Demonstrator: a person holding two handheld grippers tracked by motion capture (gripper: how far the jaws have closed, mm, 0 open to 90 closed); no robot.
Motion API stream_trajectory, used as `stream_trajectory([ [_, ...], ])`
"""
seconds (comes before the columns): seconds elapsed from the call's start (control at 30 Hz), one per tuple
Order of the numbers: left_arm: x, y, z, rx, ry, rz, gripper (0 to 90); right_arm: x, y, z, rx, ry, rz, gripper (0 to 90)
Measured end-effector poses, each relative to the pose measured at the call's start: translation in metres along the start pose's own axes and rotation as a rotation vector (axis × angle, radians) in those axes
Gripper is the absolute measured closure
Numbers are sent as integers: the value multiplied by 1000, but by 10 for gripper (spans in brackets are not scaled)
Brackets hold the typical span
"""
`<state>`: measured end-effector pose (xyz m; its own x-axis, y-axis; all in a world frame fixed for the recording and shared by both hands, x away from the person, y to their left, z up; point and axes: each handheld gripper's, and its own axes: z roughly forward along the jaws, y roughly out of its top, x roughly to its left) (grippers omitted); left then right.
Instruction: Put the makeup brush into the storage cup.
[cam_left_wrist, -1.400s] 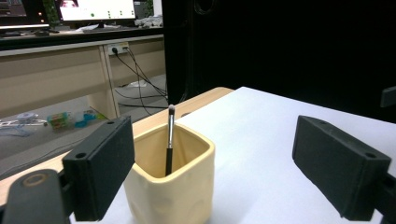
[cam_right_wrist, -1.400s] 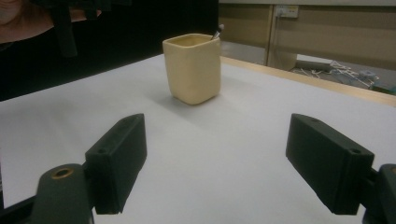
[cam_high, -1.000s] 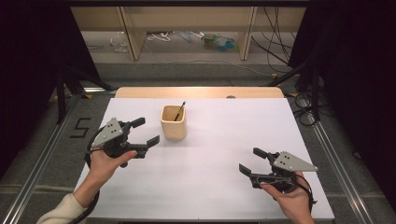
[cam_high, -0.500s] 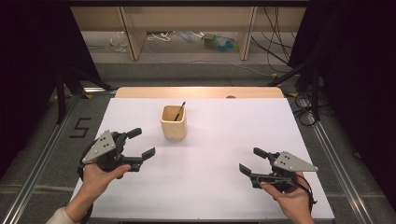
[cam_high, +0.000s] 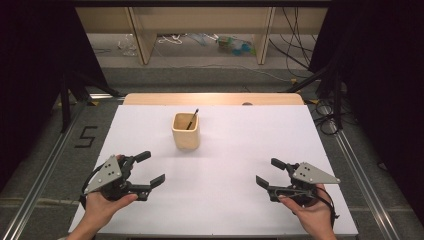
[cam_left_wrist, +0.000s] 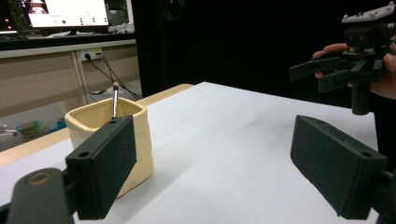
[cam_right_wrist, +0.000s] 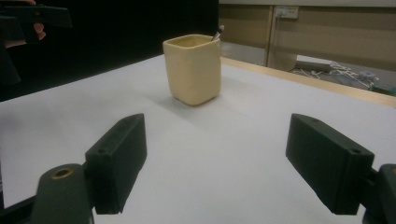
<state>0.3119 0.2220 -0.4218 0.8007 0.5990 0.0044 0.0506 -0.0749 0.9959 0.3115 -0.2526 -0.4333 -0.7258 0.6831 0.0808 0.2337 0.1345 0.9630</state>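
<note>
A cream square cup (cam_high: 186, 132) stands upright on the white table (cam_high: 235, 150), toward the back and left of centre. A thin dark brush (cam_high: 192, 119) leans inside it, its tip poking above the rim (cam_left_wrist: 115, 89) (cam_right_wrist: 218, 30). My left gripper (cam_high: 150, 169) is held open near the front left, with nothing between its jaws; the cup (cam_left_wrist: 112, 140) stands just beyond its left jaw. My right gripper (cam_high: 270, 172) hovers open and empty at the front right, facing the cup (cam_right_wrist: 193, 67) from a distance.
A light wooden strip (cam_high: 215, 99) edges the table's far side. Behind it stand shelf legs, cables and litter on the floor (cam_high: 220, 45). Metal rails (cam_high: 350, 155) run along both sides. The other hand's gripper (cam_left_wrist: 350, 70) appears across the table in the left gripper view.
My left gripper has drawn back toward the front left corner, away from the cup, staying open. The right gripper has hardly moved.
</note>
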Motion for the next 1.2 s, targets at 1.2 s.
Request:
stream_trajectory([
  [1.2,-4,-12,-4,16,40,7,141,-2,0,-2,-9,4,-21,216],
])
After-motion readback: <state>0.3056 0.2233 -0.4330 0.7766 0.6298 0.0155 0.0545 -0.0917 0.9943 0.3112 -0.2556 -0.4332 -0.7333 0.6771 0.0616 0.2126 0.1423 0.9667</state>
